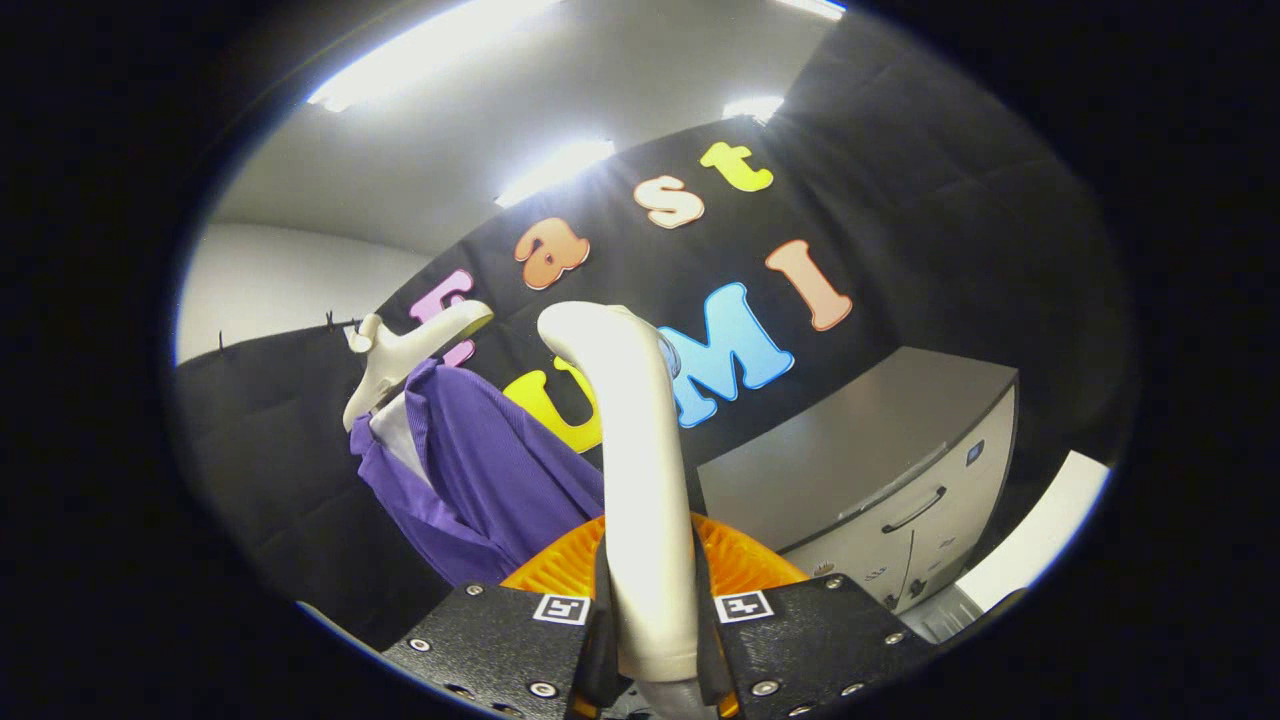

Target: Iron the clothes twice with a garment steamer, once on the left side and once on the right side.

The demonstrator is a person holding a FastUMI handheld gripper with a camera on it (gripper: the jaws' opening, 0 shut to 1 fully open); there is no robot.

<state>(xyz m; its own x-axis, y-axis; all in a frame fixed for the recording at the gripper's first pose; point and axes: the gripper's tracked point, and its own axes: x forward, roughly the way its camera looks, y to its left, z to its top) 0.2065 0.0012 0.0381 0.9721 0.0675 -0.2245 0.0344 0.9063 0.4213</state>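
Observation:
My gripper (652, 620) is shut on the cream handle of the garment steamer (632, 460), which rises upright between the fingers and curves over at its top. A purple garment (490, 480) hangs on a cream hanger (400, 355) beyond the fingers, to the left of the steamer, against the black cloth wall. The steamer's head is turned away, so its steam face is hidden.
A grey cabinet (880, 480) with a drawer handle stands to the right of the steamer, beyond the fingers. Ceiling lights shine above the cloth wall. A pale floor or ledge strip (1040, 540) lies past the cabinet at the right.

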